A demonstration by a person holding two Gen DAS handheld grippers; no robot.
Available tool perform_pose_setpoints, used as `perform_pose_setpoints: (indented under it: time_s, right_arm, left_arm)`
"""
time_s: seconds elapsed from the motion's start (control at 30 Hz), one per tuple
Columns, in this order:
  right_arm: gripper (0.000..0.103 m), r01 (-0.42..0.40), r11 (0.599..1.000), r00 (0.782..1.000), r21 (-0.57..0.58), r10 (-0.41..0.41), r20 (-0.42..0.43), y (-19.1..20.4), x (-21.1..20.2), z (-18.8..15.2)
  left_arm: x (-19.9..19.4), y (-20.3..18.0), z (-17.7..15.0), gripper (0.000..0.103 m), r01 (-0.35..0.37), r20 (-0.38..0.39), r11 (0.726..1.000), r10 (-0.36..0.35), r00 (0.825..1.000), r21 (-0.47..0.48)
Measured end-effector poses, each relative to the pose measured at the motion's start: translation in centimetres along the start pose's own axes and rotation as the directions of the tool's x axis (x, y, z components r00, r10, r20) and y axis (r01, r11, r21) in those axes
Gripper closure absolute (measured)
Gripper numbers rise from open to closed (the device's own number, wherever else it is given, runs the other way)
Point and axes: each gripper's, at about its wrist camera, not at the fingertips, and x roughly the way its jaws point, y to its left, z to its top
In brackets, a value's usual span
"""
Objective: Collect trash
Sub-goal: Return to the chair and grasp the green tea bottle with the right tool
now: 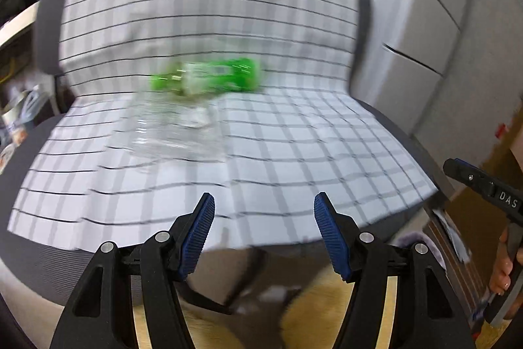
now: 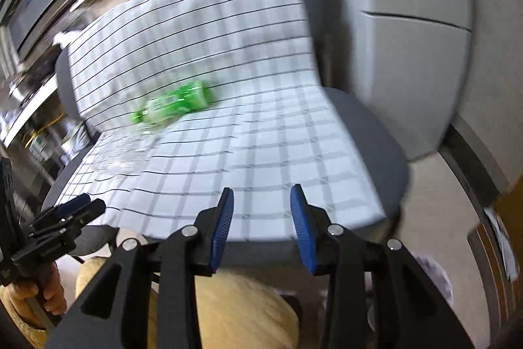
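A green plastic bottle lies on its side at the back of a chair seat, against the backrest. Crumpled clear plastic, blurred, lies just in front of it. A white checked cloth covers the chair. My left gripper hovers over the seat's front edge, open and empty, well short of the trash. My right gripper is also open and empty at the front edge, to the right of the bottle. Each gripper shows in the other's view: the right gripper, the left gripper.
Grey cabinet fronts stand close on the chair's right. Cluttered shelves run along the left. A brown box edge is at the lower right, and the chair's dark base stands on a pale floor below.
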Motion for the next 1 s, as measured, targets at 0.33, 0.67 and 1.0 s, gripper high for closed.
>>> perform_pose_setpoints:
  time_s: [0.33, 0.67, 1.0]
  right_arm:
    - [0.062, -0.144, 0.978, 0.987, -0.149, 0.13, -0.098, 8.5, 10.5, 7.1]
    - [0.054, -0.191, 0.976, 0.976, -0.106, 0.178, -0.127, 10.6, 24.5, 15.3]
    - [0.051, -0.269, 0.961, 0.948, -0.065, 0.252, -0.192, 10.9, 28.6, 15.9]
  left_arm:
    - [0.2, 8.6, 3.6, 0.039, -0.16, 0.05, 0.978, 0.167, 0.985, -0.133]
    - [4.6, 14.2, 6.1, 0.042, -0.202, -0.002, 0.958, 0.206, 0.978, -0.203]
    - [7.0, 12.7, 5.7, 0.045, -0.152, -0.037, 0.972, 0.148, 0.988, -0.179]
